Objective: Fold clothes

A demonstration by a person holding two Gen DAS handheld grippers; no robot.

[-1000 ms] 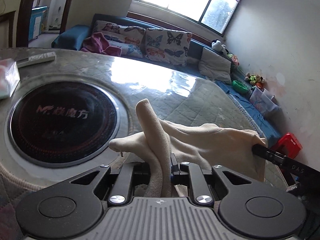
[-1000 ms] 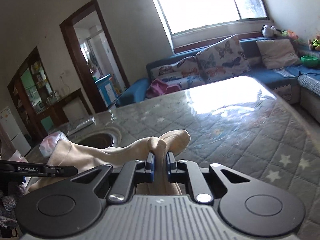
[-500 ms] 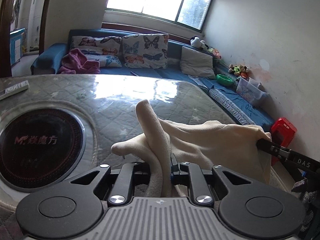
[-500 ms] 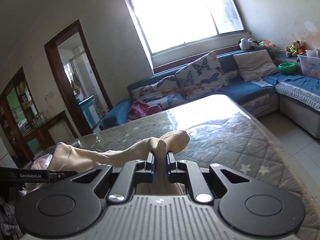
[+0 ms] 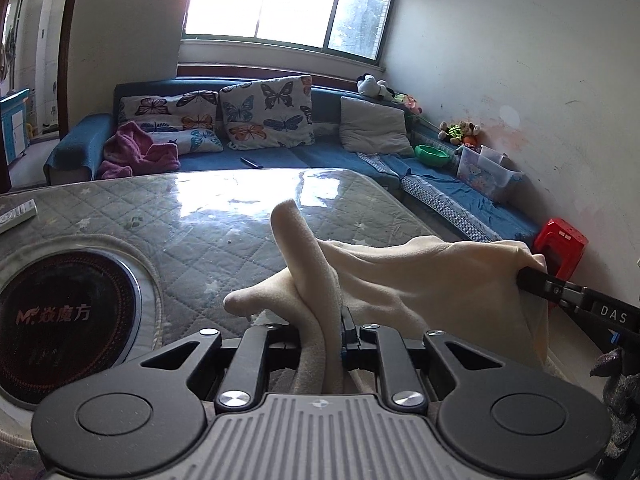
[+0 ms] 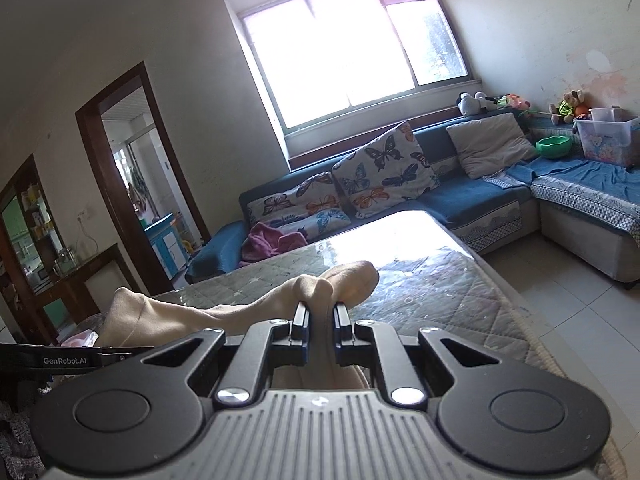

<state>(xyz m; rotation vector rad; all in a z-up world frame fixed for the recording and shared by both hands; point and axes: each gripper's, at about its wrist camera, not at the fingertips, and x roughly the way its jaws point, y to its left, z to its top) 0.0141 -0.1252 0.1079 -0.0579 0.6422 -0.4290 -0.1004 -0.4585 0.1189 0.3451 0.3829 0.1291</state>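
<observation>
A cream-coloured garment (image 5: 404, 280) hangs stretched between my two grippers above the table. My left gripper (image 5: 324, 320) is shut on one bunched end of it, a fold sticking up past the fingers. My right gripper (image 6: 320, 312) is shut on the other end (image 6: 332, 284). In the left wrist view the right gripper (image 5: 532, 276) shows at the right, clamped on the cloth. In the right wrist view the left gripper (image 6: 132, 356) shows at the left with cloth (image 6: 132, 312) over it.
A table with a quilted grey cover under glass (image 5: 200, 216) lies below, with a round black hotplate (image 5: 68, 316) set in at left and a remote (image 5: 16, 214). A blue sofa (image 5: 280, 152) with cushions is behind. A red stool (image 5: 564, 240) stands on the floor at right.
Both grippers have risen with the garment and tilted up; the table has dropped lower in both views and more of the room and window shows.
</observation>
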